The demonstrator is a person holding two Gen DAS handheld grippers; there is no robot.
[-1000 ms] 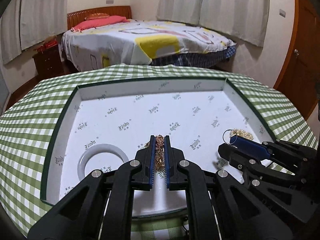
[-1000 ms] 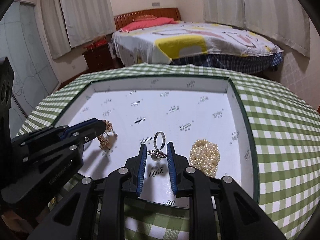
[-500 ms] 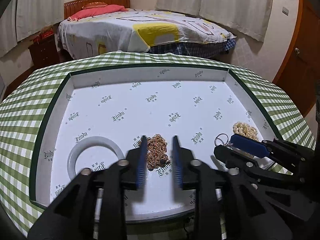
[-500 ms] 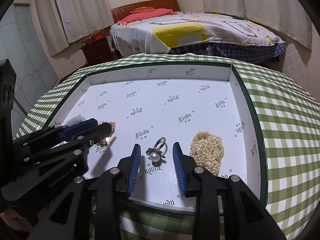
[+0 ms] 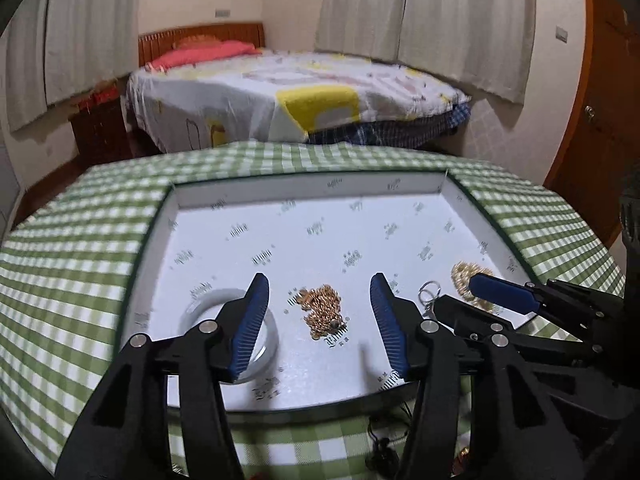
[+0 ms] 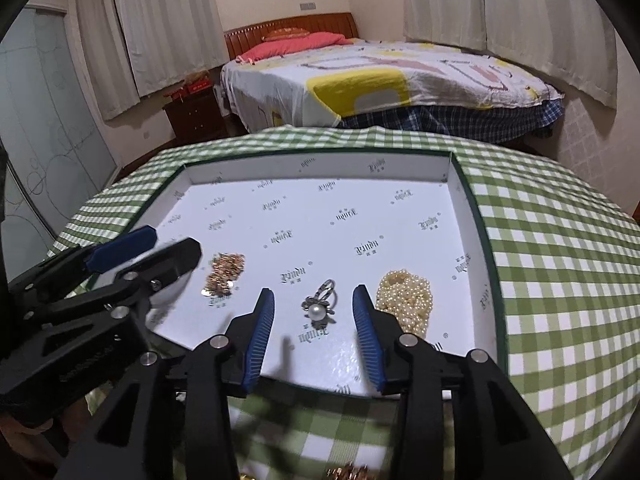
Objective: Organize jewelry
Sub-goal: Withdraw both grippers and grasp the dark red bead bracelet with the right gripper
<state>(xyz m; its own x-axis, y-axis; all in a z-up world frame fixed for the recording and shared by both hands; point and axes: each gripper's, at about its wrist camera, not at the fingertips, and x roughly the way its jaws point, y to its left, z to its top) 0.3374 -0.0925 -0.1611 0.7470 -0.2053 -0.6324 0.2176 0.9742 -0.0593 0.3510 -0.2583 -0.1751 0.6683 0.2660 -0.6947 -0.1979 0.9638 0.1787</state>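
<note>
Shallow white tray [image 5: 456, 196], card-like, printed with small dark logos, dark green outer edge. It sits on a surface covered in green-and-white checked cloth [image 6: 560, 280].

Contents, all lying loose on the tray floor near its front edge:
- Gold chain [image 5: 322, 310], fine links heaped in a small clump; also seen in the right view [image 6: 224, 274].
- Ring [image 6: 320, 308], silver-toned band with a leaf-shaped setting and one round white pearl, lying on its side.
- Pearls [image 6: 406, 296], a heap of small cream beads, just right of the ring, near the tray's right wall.
- White bangle [image 5: 264, 344], smooth, round, flat on the floor at the left.

Left tool [image 5: 316, 312]: black frame, blue ribbed pads. Jaws are opening, well apart, either side of the chain without touching it; nothing is gripped. Its left finger overlaps the bangle in view.

Right tool [image 6: 314, 318]: same build. Jaws are opening, flanking the ring, with clear gaps on both sides; nothing is gripped.

Views differ: the left view shows the bangle, which the left tool hides in the right view. In the left view the right tool covers most of the ring and pearls; the right view shows both whole. Left view is slightly blurred.

Background: bed [image 6: 380, 80] with patterned cover and red pillow, pale curtains, wooden nightstand.
</note>
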